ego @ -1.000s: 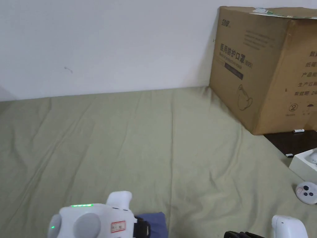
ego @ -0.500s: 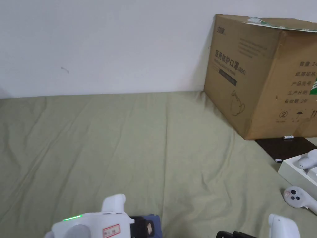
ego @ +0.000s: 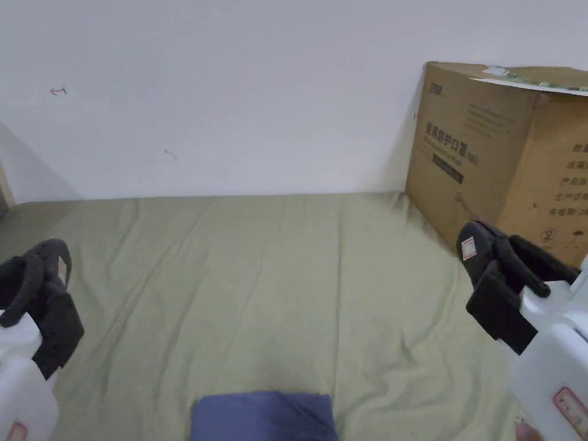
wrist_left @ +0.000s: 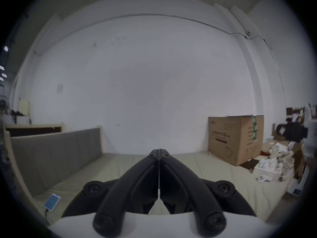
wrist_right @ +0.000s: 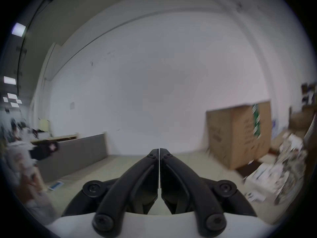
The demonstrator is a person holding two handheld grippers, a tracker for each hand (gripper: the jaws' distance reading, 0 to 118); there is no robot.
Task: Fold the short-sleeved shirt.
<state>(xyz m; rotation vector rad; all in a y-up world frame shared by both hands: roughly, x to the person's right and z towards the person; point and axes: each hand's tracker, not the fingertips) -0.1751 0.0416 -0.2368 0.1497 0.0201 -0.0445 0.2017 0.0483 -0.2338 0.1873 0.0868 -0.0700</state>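
Note:
A folded blue shirt (ego: 264,416) lies flat on the olive sheet (ego: 275,275) at the bottom middle of the head view. My left gripper (ego: 54,255) is raised at the left edge, well off the shirt. My right gripper (ego: 474,241) is raised at the right edge, in front of the cardboard box. In each gripper view the two black jaws meet tip to tip, the left gripper (wrist_left: 159,151) and the right gripper (wrist_right: 159,151) both shut with nothing between them and pointing at the white wall.
A large cardboard box (ego: 505,155) stands at the back right against the wall. A grey padded board (wrist_left: 56,150) borders the bed's left side, and a phone (wrist_left: 52,201) lies on the sheet near it. Boxes and white clutter (wrist_left: 274,161) sit to the right of the bed.
Both grippers have risen from low beside the shirt and moved apart to the left and right edges. The blue shirt now lies uncovered. The head camera has shifted too.

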